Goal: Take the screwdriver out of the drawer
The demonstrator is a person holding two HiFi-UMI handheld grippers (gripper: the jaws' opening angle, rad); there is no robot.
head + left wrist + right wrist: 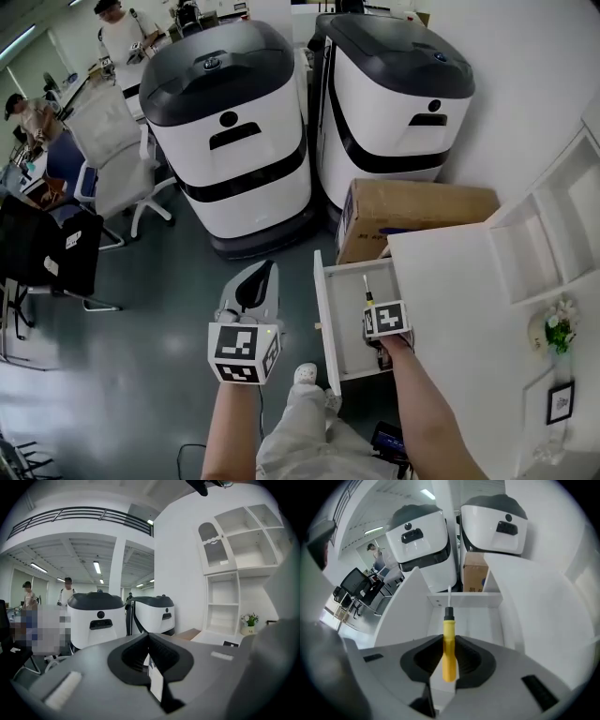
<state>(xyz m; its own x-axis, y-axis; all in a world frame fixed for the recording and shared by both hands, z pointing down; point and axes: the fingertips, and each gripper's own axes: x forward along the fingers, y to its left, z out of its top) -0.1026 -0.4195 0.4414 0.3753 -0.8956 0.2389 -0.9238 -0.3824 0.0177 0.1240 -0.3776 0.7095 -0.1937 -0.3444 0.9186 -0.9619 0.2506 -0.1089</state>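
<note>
Right tongs [450, 641] clamp the yellow screwdriver [448, 660] by its handle over the open drawer [330, 319], left tongs [149, 654] hang closed and empty alongside, and a steady straight lift should clear the shaft past the drawer's walls.

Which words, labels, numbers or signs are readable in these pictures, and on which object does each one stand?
No text can be read with certainty.
Cardboard box: blue print on its side, too blurred to read.
Marker cubes: black-and-white square patterns only, no letters.
White machines: round emblem on the front, too small to read.
</note>
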